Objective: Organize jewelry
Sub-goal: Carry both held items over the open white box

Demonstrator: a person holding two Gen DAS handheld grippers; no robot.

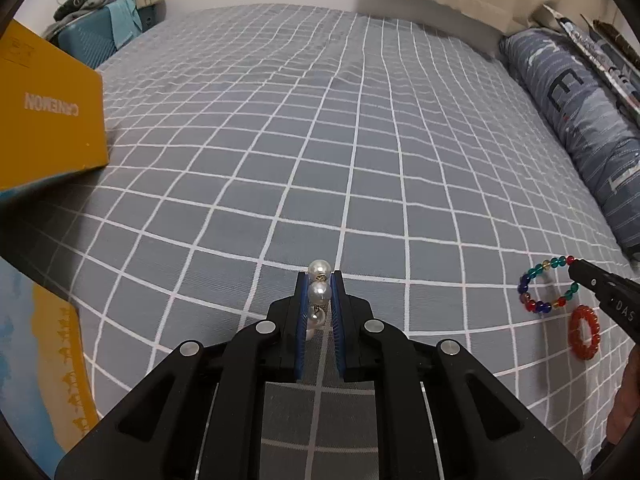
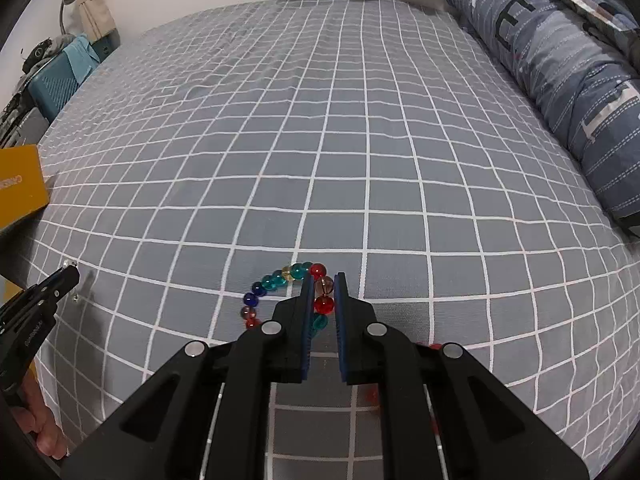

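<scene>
In the left wrist view, your left hand-held gripper [image 1: 320, 280] is nearly closed on a pearl strand [image 1: 319, 292] at lower centre, above the checked bed [image 1: 280, 128]. One pearl pokes past the fingertips and more hang down between the blue pads [image 1: 303, 320]. Round pearls on flat pads can roll, so I'd judge that a sudden swing or a slight easing of the squeeze could let the strand slide out onto the bed. At the far left sits a yellow box [image 1: 48, 108]; whether it is where the jewelry goes, I cannot tell. At lower right a red ring-shaped bracelet [image 1: 585, 332] lies on the sheet.

In the right wrist view, your right hand-held gripper [image 2: 323, 280] is narrowed around one side of the multicoloured bead bracelet [image 2: 276, 280] at lower centre, the rest of the loop curving out to the left. You hold only a bead or two, so lifting fast could make the loop swing, slip free or strain its cord. The left hand-held gripper is near at lower left, so watch that the two do not collide.
</scene>
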